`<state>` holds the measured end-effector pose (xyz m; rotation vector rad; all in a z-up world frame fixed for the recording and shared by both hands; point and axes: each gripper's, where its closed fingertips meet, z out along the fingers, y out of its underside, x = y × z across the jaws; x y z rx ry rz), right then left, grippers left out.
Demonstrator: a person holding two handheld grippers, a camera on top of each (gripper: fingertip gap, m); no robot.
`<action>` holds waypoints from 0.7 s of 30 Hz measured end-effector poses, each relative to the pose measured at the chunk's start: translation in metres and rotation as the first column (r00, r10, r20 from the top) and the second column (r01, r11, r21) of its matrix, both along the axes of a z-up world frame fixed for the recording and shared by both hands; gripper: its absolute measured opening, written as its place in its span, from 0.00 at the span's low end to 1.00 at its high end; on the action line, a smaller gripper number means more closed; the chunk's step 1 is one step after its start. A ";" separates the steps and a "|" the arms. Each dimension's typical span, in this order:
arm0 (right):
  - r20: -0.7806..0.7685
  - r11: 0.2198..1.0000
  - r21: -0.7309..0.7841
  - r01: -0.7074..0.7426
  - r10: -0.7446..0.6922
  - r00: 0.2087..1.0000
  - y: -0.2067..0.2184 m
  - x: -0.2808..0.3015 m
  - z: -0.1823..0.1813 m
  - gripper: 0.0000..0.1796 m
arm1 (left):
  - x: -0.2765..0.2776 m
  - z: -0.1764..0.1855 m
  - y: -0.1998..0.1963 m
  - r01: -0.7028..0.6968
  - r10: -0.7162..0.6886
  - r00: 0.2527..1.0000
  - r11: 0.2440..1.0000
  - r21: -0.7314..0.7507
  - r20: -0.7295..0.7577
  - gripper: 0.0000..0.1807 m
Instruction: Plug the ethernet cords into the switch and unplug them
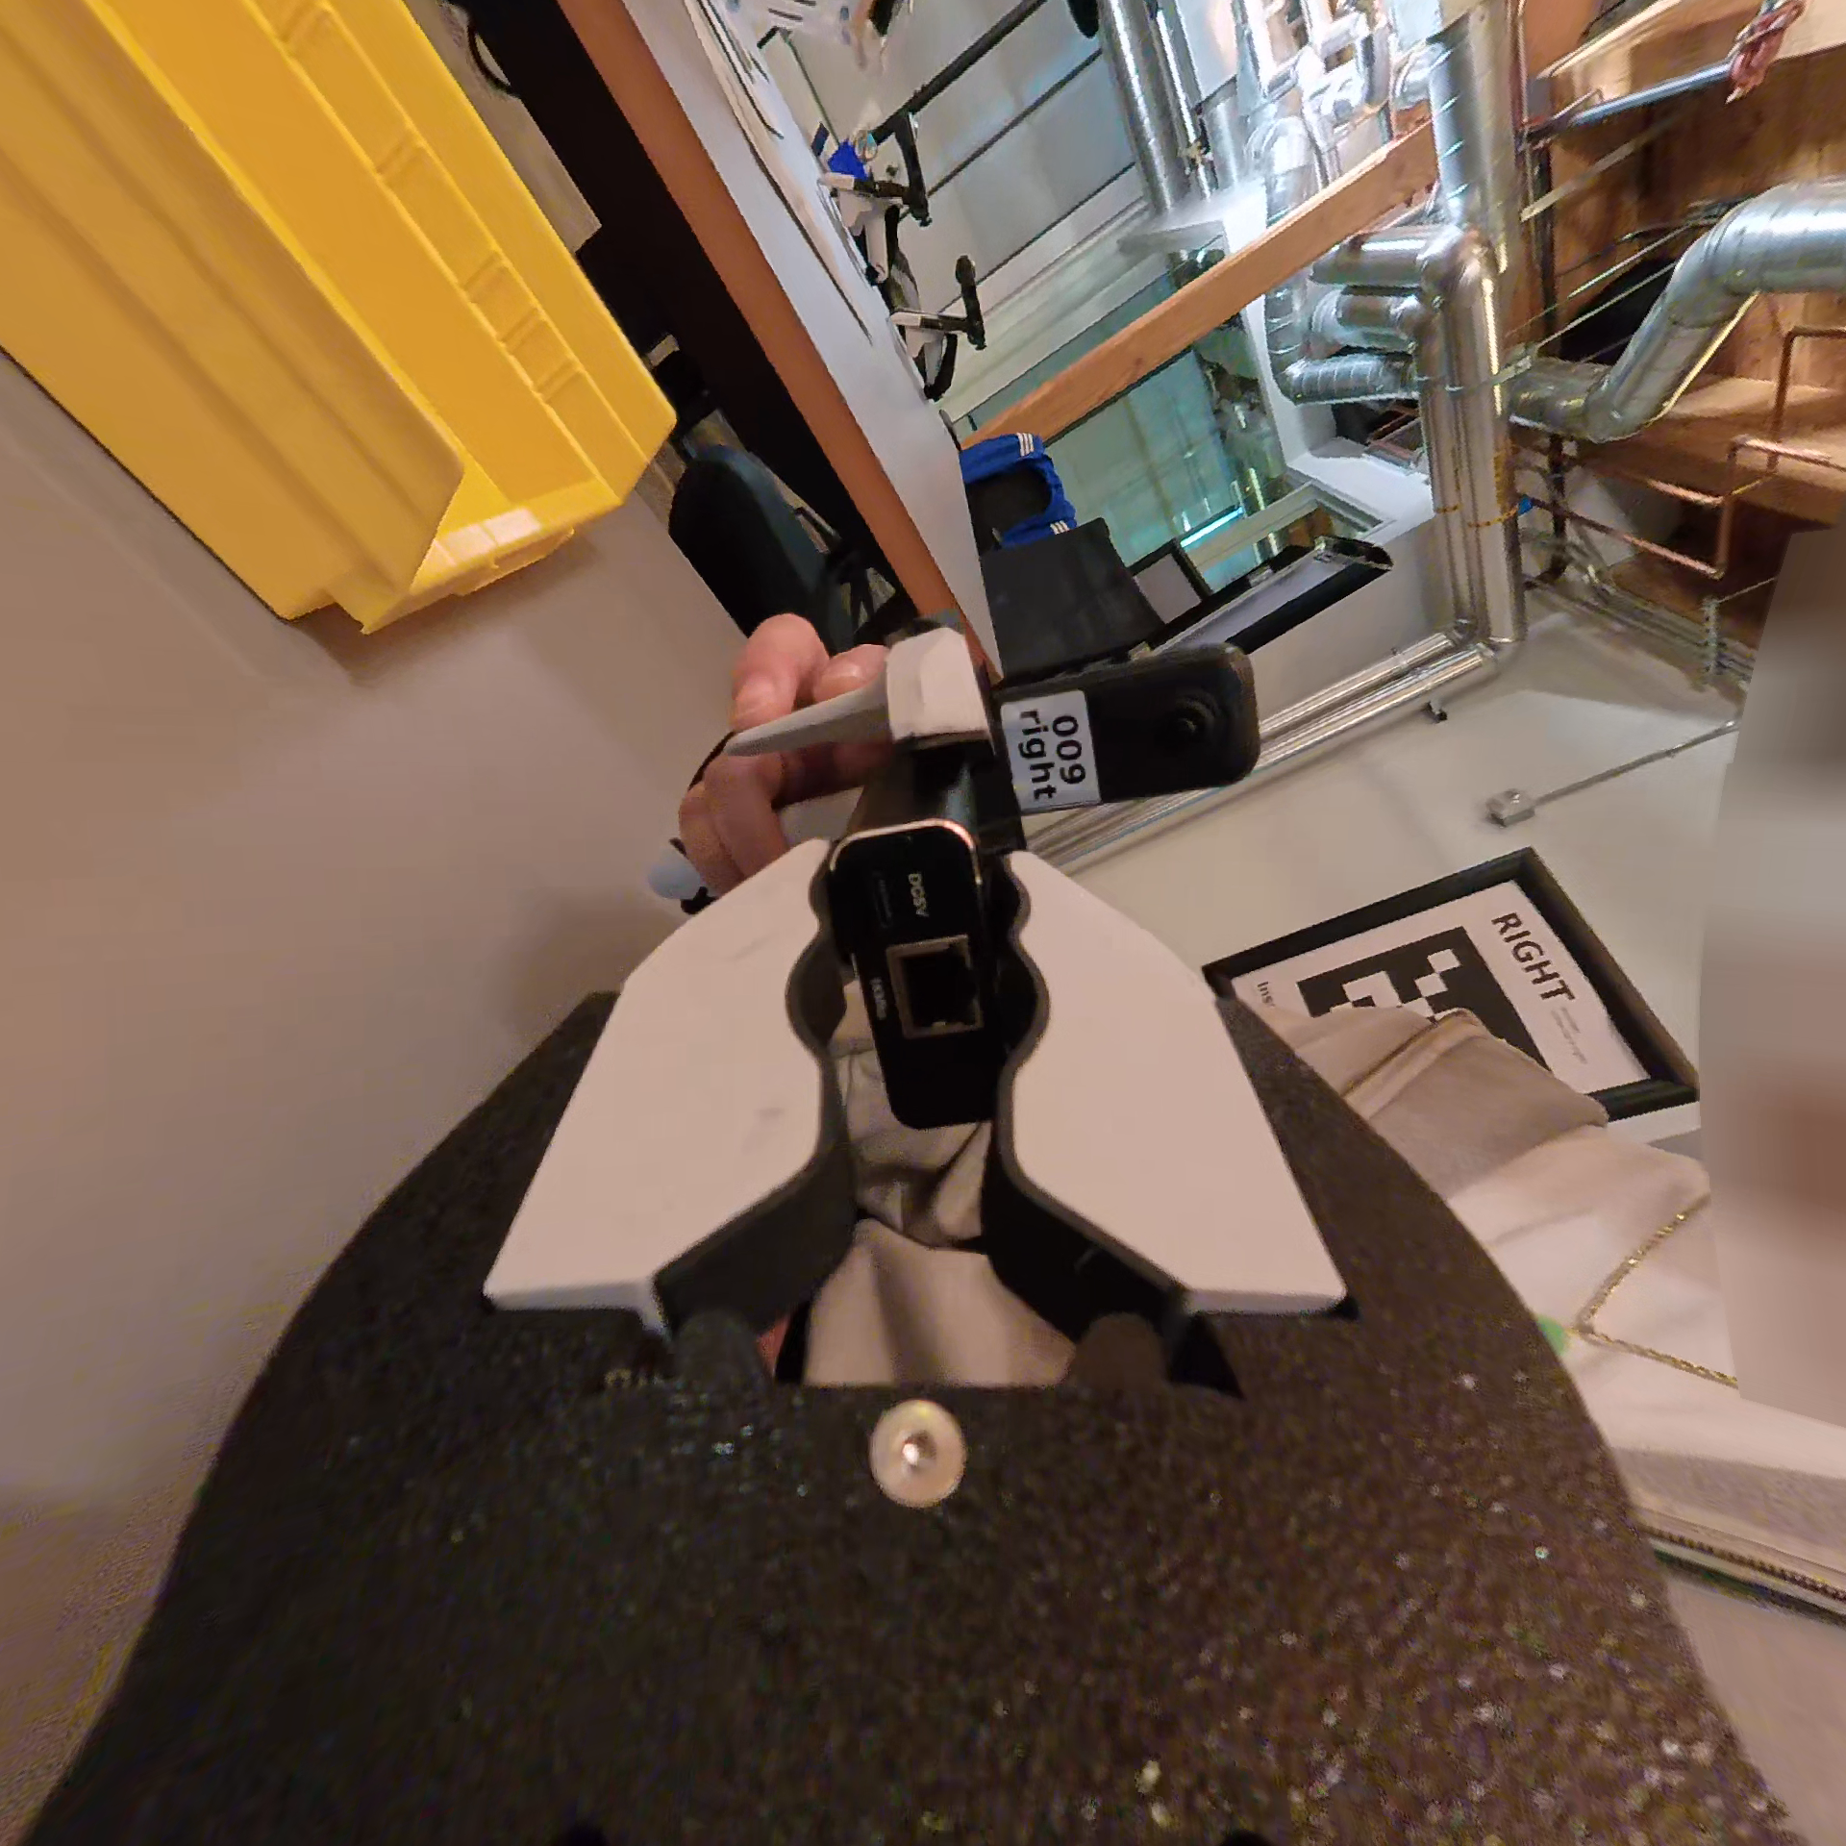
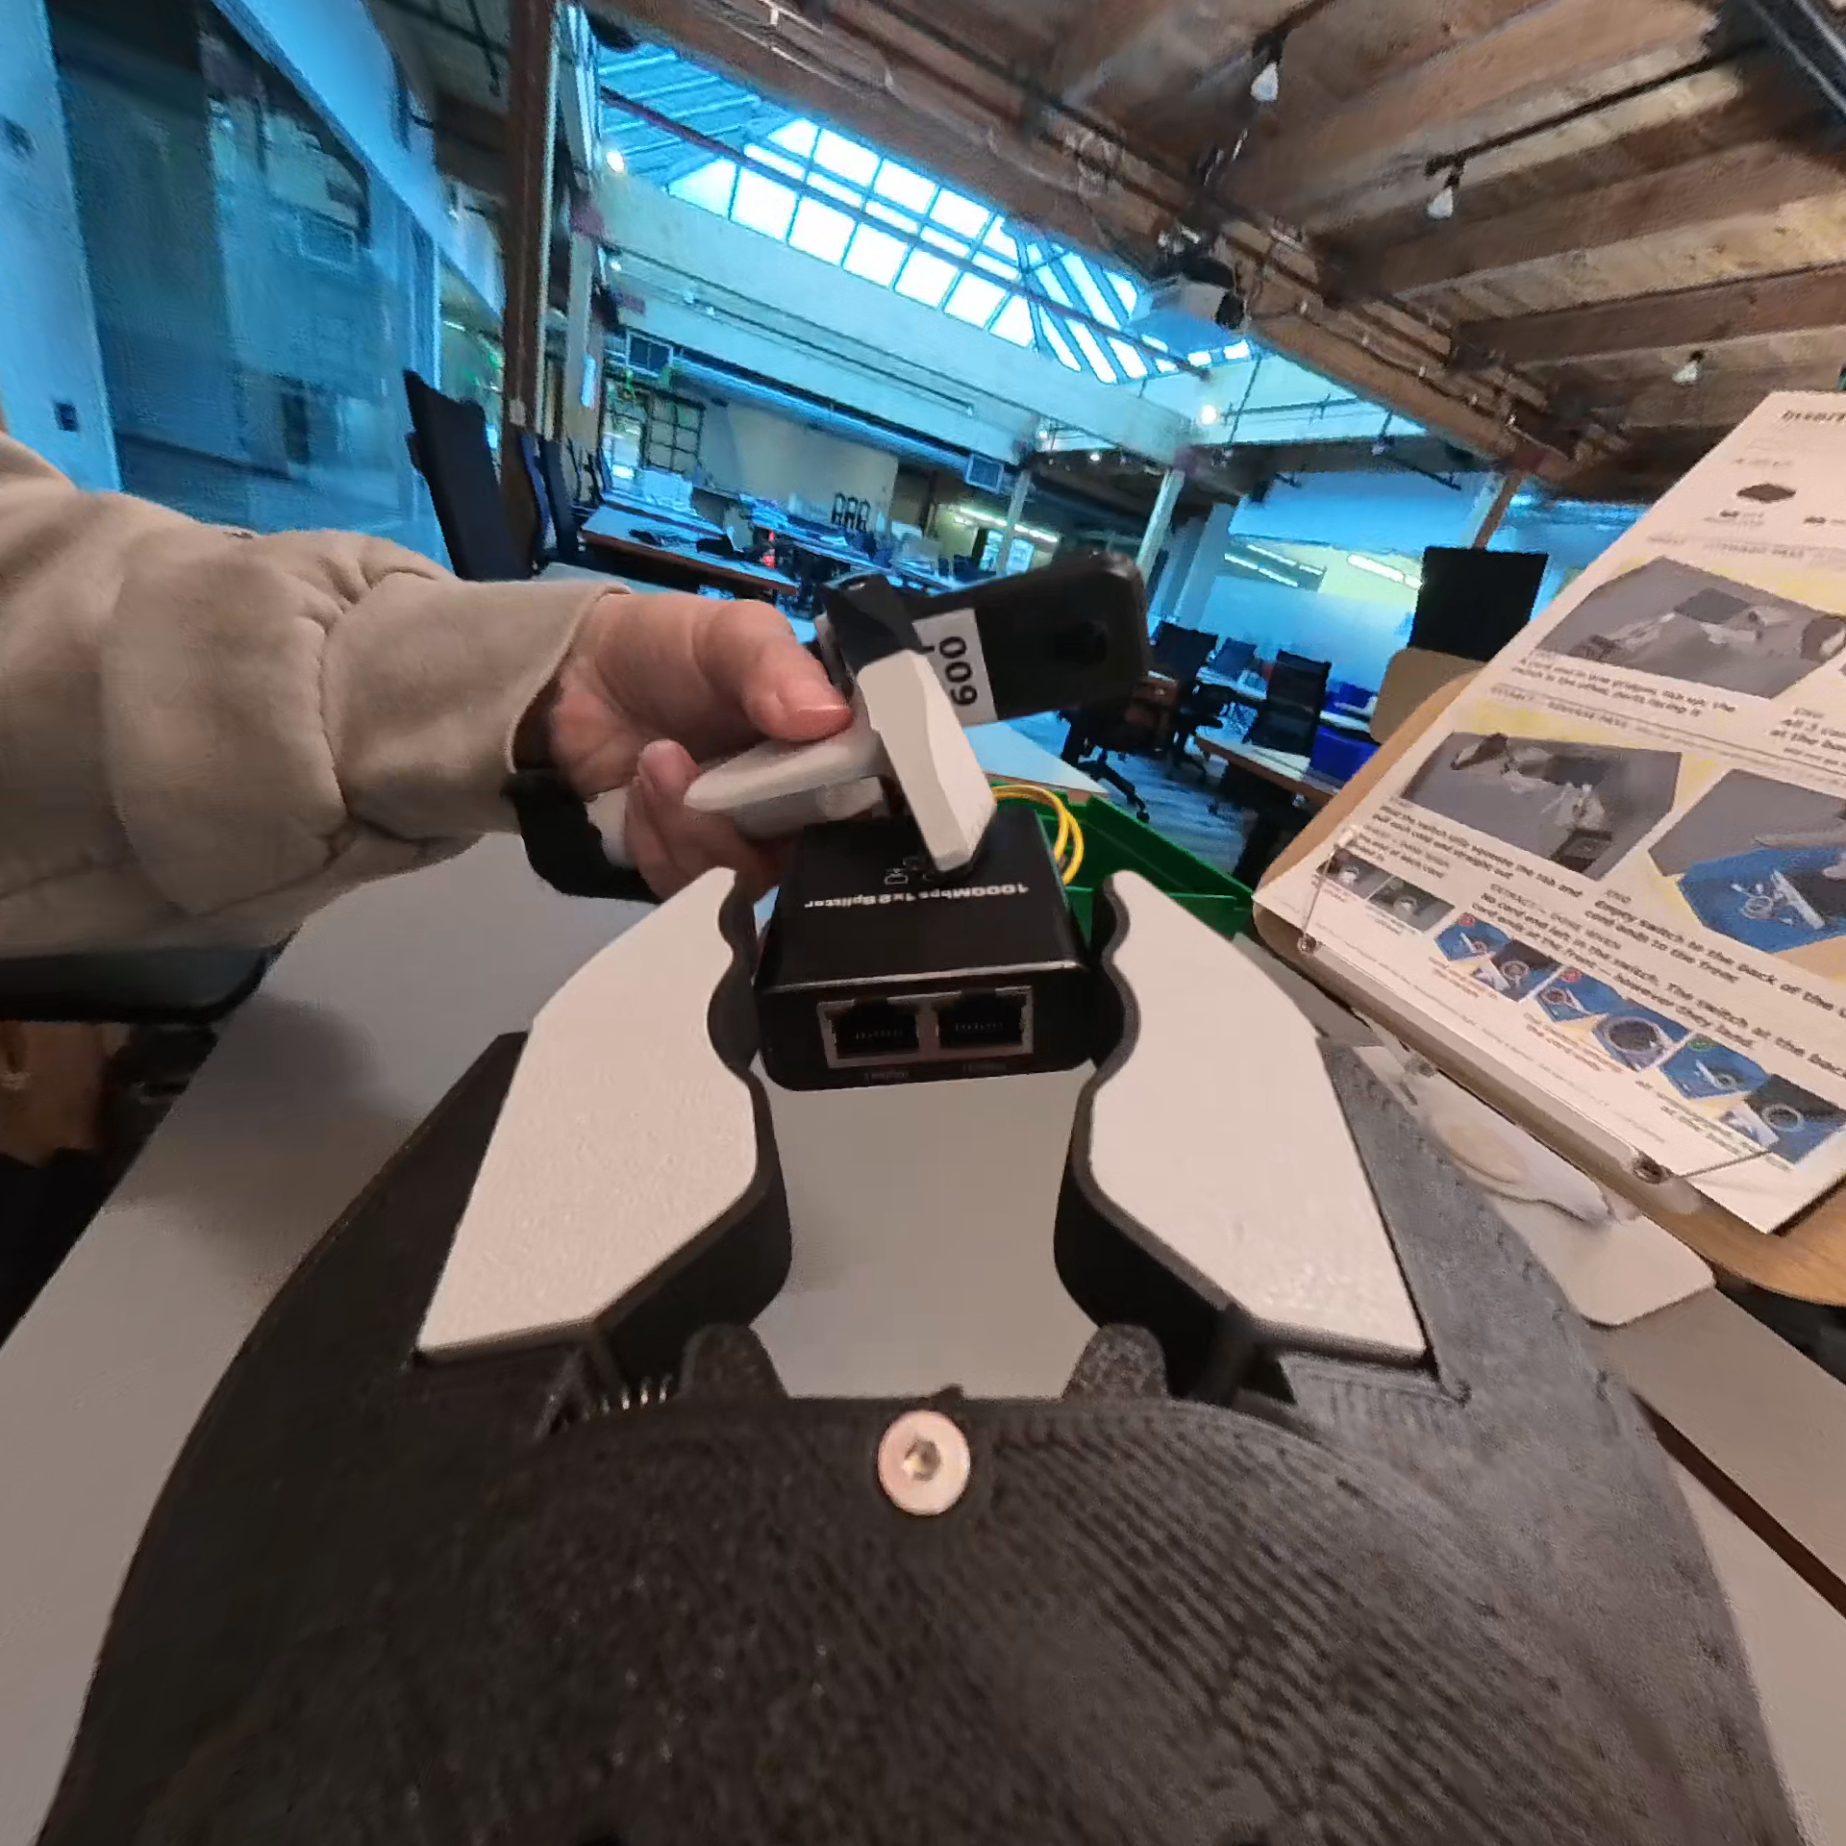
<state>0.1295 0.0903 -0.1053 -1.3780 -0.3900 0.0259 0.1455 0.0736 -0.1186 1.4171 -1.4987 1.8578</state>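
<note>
Both hand-held grippers are clamping the small black metal box-shaped switch (image 2: 914, 949) in mid-air: the left gripper (image 1: 914, 984) at its single-port end, the right gripper (image 2: 924, 984) at its two-port end. All visible ports are empty, so plugging is probably pending; next, one gripper likely needs to release and fetch a cord.

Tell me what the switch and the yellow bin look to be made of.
The switch looks like a black casing with a satin sheen, metal or hard plastic; soft highlights on its rounded edges leave that open. Both grippers clamp it. The yellow bin looks like moulded rigid plastic, matte-glossy, with ribbed, stepped walls.
</note>
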 end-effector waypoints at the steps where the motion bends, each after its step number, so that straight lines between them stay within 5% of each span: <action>1: 0.023 1.000 -0.006 0.015 -0.015 1.000 0.001 0.001 -0.001 0.36 | 0.001 0.001 0.000 -0.004 0.004 1.000 1.000 -0.014 -0.008 0.14; 7: 0.039 0.998 0.060 0.019 -0.021 0.999 -0.002 0.000 0.002 0.36 | 0.003 0.007 0.000 -0.017 0.009 0.998 0.991 -0.135 -0.063 0.13; 21: 0.008 0.994 -0.049 0.098 -0.097 0.995 0.013 0.007 -0.014 0.37 | 0.012 0.000 0.015 -0.163 0.140 0.983 0.965 -0.206 -0.122 0.13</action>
